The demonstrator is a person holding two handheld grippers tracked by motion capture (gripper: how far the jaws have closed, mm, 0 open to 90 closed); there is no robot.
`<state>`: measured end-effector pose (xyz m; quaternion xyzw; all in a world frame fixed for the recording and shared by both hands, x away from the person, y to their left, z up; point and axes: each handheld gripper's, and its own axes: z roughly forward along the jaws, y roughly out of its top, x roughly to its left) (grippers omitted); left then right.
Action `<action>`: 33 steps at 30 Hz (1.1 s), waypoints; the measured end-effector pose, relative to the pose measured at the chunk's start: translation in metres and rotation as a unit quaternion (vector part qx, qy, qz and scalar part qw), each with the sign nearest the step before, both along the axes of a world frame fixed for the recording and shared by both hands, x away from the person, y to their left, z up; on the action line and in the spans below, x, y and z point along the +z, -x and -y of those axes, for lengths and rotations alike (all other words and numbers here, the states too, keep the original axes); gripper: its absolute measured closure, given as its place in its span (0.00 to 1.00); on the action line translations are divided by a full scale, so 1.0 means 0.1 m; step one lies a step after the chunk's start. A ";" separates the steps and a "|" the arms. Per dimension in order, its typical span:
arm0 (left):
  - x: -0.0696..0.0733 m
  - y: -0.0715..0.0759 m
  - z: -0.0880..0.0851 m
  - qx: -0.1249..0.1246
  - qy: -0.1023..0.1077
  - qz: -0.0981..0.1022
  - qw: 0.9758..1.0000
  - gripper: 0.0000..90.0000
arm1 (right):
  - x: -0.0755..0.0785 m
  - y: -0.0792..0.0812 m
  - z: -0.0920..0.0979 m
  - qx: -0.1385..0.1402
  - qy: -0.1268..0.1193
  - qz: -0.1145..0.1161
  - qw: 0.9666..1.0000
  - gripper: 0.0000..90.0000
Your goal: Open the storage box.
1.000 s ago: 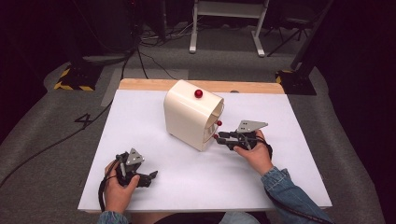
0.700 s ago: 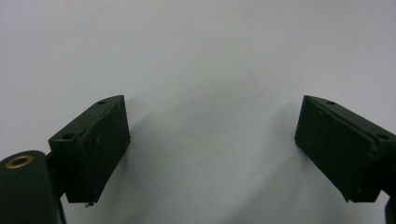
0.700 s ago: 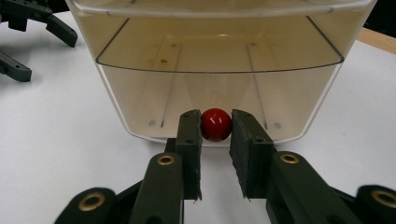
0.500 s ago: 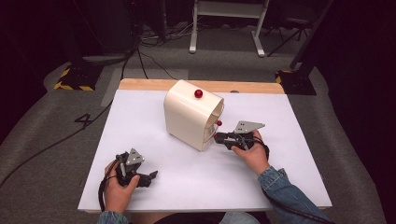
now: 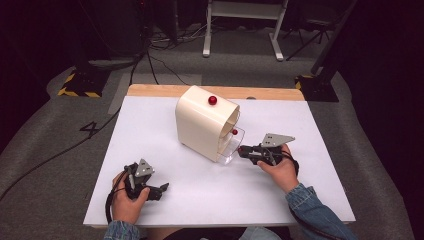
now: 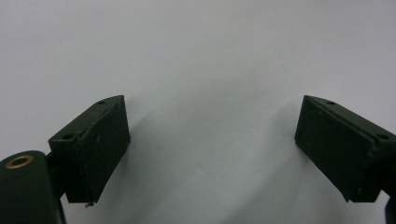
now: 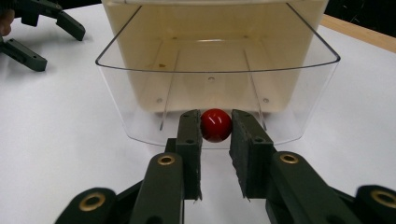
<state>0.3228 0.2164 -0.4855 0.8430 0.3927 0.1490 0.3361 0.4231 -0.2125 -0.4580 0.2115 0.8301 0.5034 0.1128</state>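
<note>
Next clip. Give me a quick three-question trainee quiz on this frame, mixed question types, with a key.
1. True or false: the left gripper holds something.
2. The right gripper is closed on: A) a red knob on the clear door; B) a cable; C) the table's edge.
3. What colour is the knob on top of the cream box?

Key: 1 false, its jaws are apart over bare table. 2 A. 3 red.

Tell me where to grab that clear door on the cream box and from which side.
Take the clear door by its red knob, coming from the open front. The knob sticks out from the smooth curved panel, the only pinchable feature. The right tongs already straddle it, jaws at either side.
</note>
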 end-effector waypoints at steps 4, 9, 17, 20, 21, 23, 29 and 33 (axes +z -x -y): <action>0.00 0.00 0.00 0.000 -0.001 -0.001 1.000 0.12 | 0.02 0.05 0.08 -0.003 -0.001 0.000 1.000 0.82; 0.00 0.00 0.00 0.000 -0.001 -0.001 1.000 0.12 | 0.05 0.15 0.22 -0.010 -0.005 0.000 1.000 0.82; 0.00 0.00 0.00 0.000 -0.001 -0.002 1.000 0.12 | 0.05 0.23 0.35 -0.017 0.000 -0.008 1.000 0.82; 0.00 0.00 0.00 -0.001 -0.001 -0.002 1.000 0.12 | 0.03 0.24 0.37 -0.018 0.002 -0.011 1.000 0.82; 0.00 0.00 0.00 -0.001 -0.001 -0.002 1.000 0.12 | 0.03 0.24 0.37 -0.017 0.004 -0.011 1.000 0.82; 0.00 0.00 0.00 0.000 -0.001 -0.002 1.000 0.12 | 0.02 0.23 0.37 -0.018 0.008 -0.014 1.000 0.82; 0.00 0.00 0.00 0.001 -0.001 -0.001 1.000 0.12 | -0.02 0.22 0.39 -0.015 0.009 -0.027 0.999 0.82; 0.00 0.00 0.00 0.000 -0.001 -0.002 1.000 0.12 | -0.03 0.21 0.41 -0.017 0.020 -0.033 0.999 0.76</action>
